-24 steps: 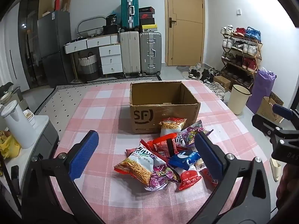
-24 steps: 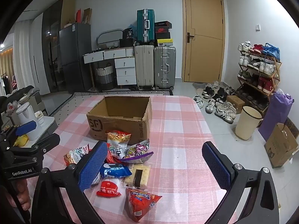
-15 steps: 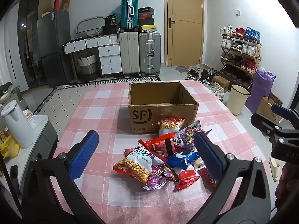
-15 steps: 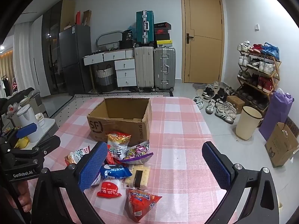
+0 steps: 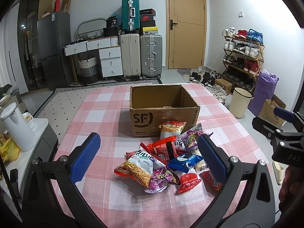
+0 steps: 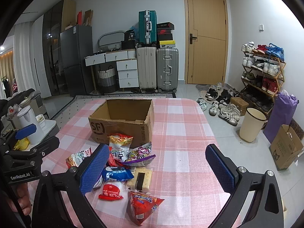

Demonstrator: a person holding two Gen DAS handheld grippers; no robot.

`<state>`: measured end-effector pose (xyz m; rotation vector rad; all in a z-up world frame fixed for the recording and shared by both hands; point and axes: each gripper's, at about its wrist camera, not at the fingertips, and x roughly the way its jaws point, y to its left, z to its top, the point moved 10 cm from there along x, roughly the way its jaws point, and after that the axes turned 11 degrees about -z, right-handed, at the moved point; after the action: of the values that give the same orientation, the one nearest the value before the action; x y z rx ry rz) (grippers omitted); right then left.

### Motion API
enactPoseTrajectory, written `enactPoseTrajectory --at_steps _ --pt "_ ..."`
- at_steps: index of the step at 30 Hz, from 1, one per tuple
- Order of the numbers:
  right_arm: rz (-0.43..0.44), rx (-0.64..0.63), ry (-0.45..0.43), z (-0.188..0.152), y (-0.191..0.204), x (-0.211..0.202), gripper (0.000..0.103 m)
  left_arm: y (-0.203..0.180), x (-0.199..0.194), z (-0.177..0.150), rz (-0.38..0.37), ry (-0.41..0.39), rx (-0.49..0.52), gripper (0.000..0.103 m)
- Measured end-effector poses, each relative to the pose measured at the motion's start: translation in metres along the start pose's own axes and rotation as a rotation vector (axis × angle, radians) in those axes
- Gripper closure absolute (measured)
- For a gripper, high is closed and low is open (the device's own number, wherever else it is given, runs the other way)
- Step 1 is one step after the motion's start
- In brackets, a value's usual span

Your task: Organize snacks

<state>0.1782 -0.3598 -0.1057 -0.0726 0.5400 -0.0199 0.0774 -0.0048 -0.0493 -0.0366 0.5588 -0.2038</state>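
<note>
A heap of snack packets (image 5: 163, 157) lies on the pink checked tablecloth (image 5: 98, 114) just in front of an open brown cardboard box (image 5: 163, 110), which looks empty. The same snack heap (image 6: 121, 163) and box (image 6: 123, 121) appear in the right wrist view. My left gripper (image 5: 149, 157) hovers open above the near side of the heap, nothing between its blue pads. My right gripper (image 6: 157, 168) is open too, over the heap's right part, with a red packet (image 6: 142, 205) nearest to it. Each gripper shows at the other view's edge.
A white kettle (image 5: 17, 127) stands on a low side unit left of the table. Right of the table on the floor are a cream bin (image 6: 250, 124), a purple bag (image 6: 281, 114), a cardboard carton (image 6: 286, 150) and a shoe rack (image 6: 262, 70). Suitcases and drawers line the far wall.
Both grippers have drifted only slightly; the box and snacks shift a little in view. Both stay wide open and nothing has been picked up.
</note>
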Motion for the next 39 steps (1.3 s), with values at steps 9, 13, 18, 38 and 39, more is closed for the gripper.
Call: enactPoseTrajectory --at_steps 9,13,18,38,39 --pt "-0.001 -0.002 0.002 -0.0010 -0.0029 -0.0022 0.000 -0.0015 -0.0017 0.0004 0.004 -0.001 -0.001 0.001" --pt "-0.001 -0.003 0.001 -0.0010 -0.0027 -0.0021 0.000 -0.0003 -0.0019 0.0010 0.001 -0.001 -0.002 0.001" --pt "0.000 -0.004 0.002 -0.0010 -0.0023 -0.0020 0.000 -0.0003 -0.0022 0.0012 0.000 -0.002 -0.003 0.001" --pt "0.000 -0.008 0.003 -0.0017 -0.0014 -0.0030 0.000 -0.0010 -0.0045 0.0016 -0.003 -0.001 -0.005 0.001" --pt "-0.001 -0.008 0.003 -0.0017 -0.0015 -0.0031 0.000 -0.0011 -0.0046 0.0015 -0.004 -0.001 -0.006 0.001"
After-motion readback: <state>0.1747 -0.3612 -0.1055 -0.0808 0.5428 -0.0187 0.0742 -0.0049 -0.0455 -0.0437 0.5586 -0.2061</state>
